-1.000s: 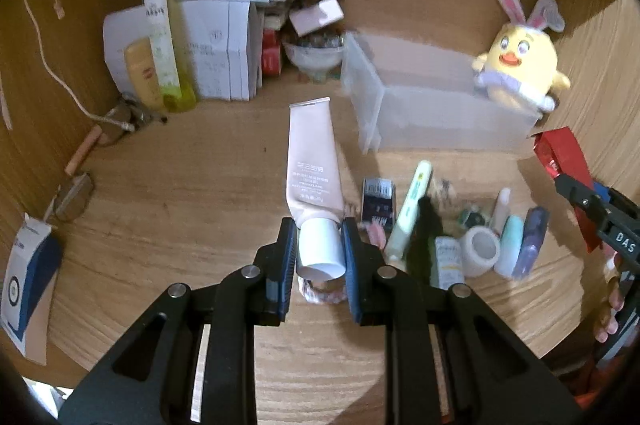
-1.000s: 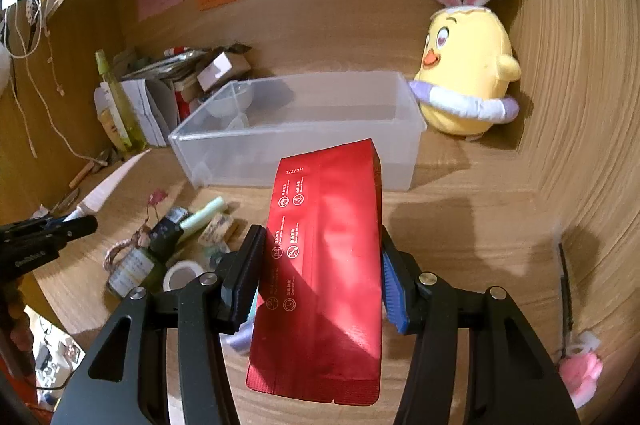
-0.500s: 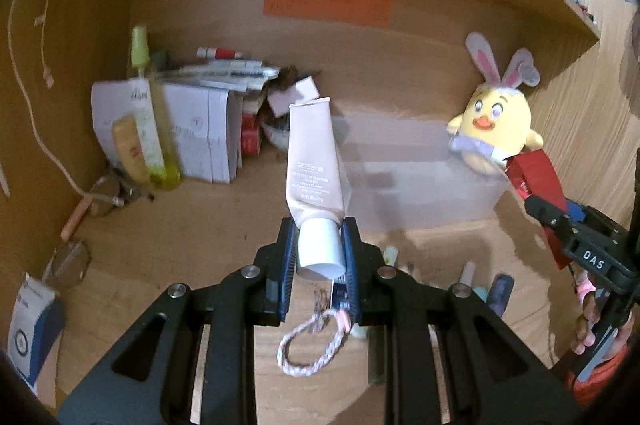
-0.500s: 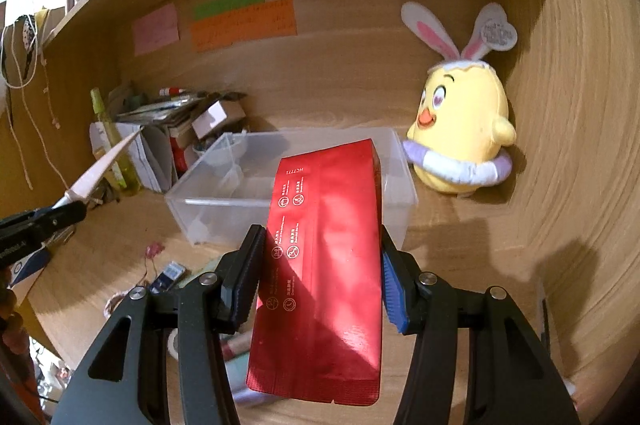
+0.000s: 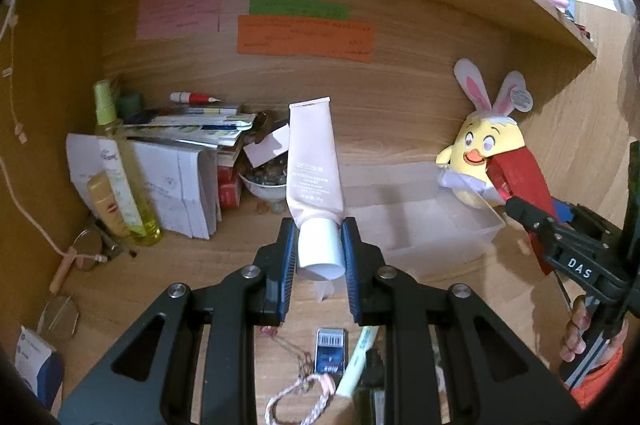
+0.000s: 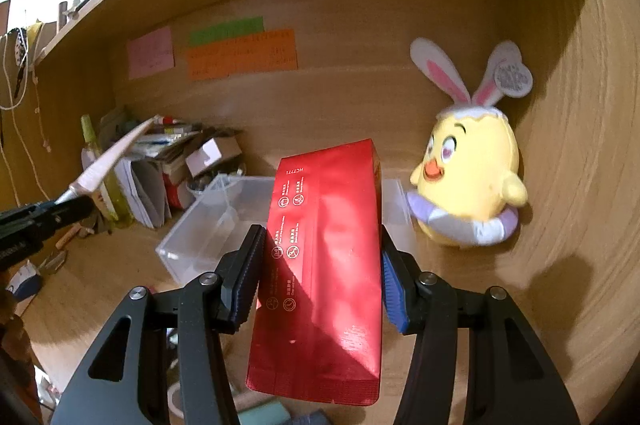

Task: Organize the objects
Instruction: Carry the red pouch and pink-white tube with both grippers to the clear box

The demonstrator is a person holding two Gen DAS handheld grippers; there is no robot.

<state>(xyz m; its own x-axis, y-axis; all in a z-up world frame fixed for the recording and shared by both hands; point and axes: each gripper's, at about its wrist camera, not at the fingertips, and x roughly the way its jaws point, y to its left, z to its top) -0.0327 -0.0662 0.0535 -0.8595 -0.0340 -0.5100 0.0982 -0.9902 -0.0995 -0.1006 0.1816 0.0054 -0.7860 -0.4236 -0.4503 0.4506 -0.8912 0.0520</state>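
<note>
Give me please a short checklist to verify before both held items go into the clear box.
1. Left gripper holds the pink tube by its white cap: ok, pads press both sides.
2. Right gripper holds the red pouch: ok, clamped between both pads.
3. Clear plastic box has free room: ok, the visible part of the inside looks empty.
4. Way to the box is free: ok, nothing stands between grippers and box.
5. Plush chick is clear of the box: cannot tell, it sits close to the right end.
6. Tube cap is screwed tight: cannot tell.
</note>
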